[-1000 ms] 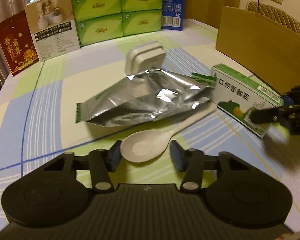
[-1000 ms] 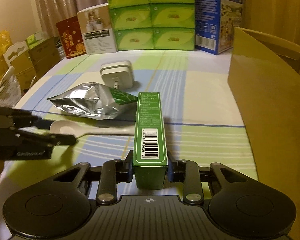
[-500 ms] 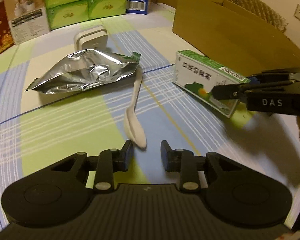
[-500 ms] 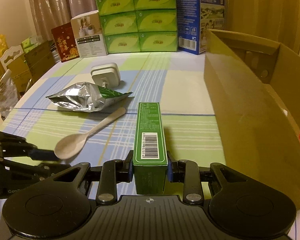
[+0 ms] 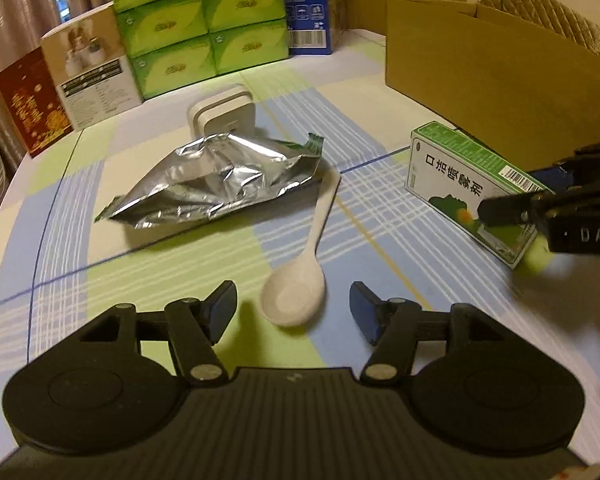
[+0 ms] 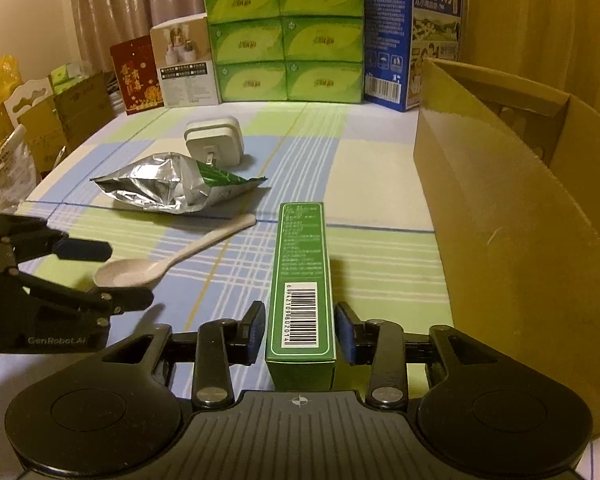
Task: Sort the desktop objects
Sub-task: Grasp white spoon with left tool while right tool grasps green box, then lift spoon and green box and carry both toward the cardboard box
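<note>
A white spoon (image 5: 294, 298) lies on the checked tablecloth, its handle pointing at a silver foil pouch (image 5: 220, 184). My left gripper (image 5: 293, 304) straddles the spoon's bowl; its jaws are opening and the pads stand clear of it. A long green box (image 6: 300, 280) rests on the table beside the cardboard box (image 6: 520, 220). Around the green box's near end sits my right gripper (image 6: 300, 334), jaws opening, with a thin gap at each pad. The right wrist view also shows the left gripper (image 6: 112, 276) over the spoon (image 6: 172, 260).
A white charger (image 5: 224, 114) stands behind the pouch. Stacked green tissue boxes (image 6: 284, 40), a blue milk carton (image 6: 412, 32) and printed boxes (image 5: 92, 80) line the table's far edge. The open cardboard box walls off the right side.
The spoon has swung so its handle points away from me. My left jaws narrowed beside its bowl, then spread around it. The right pads have parted from the green box.
</note>
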Demonstrator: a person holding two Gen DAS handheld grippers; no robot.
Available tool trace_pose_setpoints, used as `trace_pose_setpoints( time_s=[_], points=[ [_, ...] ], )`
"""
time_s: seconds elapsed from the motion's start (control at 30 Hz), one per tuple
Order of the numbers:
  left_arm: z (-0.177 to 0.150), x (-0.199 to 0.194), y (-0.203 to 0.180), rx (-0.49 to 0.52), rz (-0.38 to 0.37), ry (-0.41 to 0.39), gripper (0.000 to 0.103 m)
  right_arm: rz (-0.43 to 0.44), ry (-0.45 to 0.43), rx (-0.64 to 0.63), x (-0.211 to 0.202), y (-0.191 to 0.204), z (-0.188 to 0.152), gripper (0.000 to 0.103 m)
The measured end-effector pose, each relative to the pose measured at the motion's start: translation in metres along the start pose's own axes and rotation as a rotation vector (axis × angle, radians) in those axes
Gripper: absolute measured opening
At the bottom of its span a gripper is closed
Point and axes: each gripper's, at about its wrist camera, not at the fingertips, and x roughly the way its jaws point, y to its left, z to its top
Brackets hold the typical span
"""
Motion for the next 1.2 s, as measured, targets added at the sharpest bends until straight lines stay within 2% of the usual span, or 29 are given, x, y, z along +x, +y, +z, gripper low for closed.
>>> trace_pose_setpoints(
  time_s=[0.17, 0.23, 0.43, 0.57, 0.63, 0.83, 0.9, 0.93, 1.03, 1.2],
  points=[
    [0.005, 0.009, -0.001, 0.036, -0.02, -0.004, 0.055, 0.001, 0.008, 0.012, 0.008, 0.0, 0.001, 0.038],
    [0.005, 0.012, -0.002, 0.047, -0.026, 0.008, 0.048, 0.001, 0.01, 0.02, 0.009, -0.001, 0.001, 0.039],
    [0.004, 0.013, 0.0, 0.049, -0.042, 0.009, 0.039, 0.005, 0.008, 0.033, 0.011, -0.002, 0.003, 0.039],
    [0.004, 0.013, 0.004, 0.05, -0.052, 0.008, 0.037, 0.007, 0.009, 0.052, 0.011, -0.005, 0.004, 0.039],
    [0.003, 0.013, 0.006, 0.044, -0.063, 0.006, 0.03, 0.008, 0.005, 0.054, 0.011, -0.005, 0.005, 0.039],
    [0.003, 0.011, 0.009, -0.017, -0.08, 0.031, 0.029, 0.015, 0.017, 0.054, 0.012, -0.005, 0.006, 0.038],
    [0.001, 0.009, 0.009, -0.063, -0.094, 0.044, 0.028, 0.013, 0.016, 0.052, 0.009, -0.005, 0.006, 0.029],
    [0.0, 0.006, 0.008, -0.087, -0.104, 0.05, 0.028, 0.017, 0.016, 0.053, 0.007, -0.005, 0.006, 0.028],
    [-0.005, -0.004, 0.0, -0.133, -0.128, 0.064, 0.028, 0.028, 0.028, 0.06, -0.003, -0.006, 0.003, 0.028],
    [-0.016, -0.02, -0.019, -0.169, -0.117, 0.074, 0.028, 0.045, 0.042, 0.089, -0.021, -0.009, -0.005, 0.028]
  ],
)
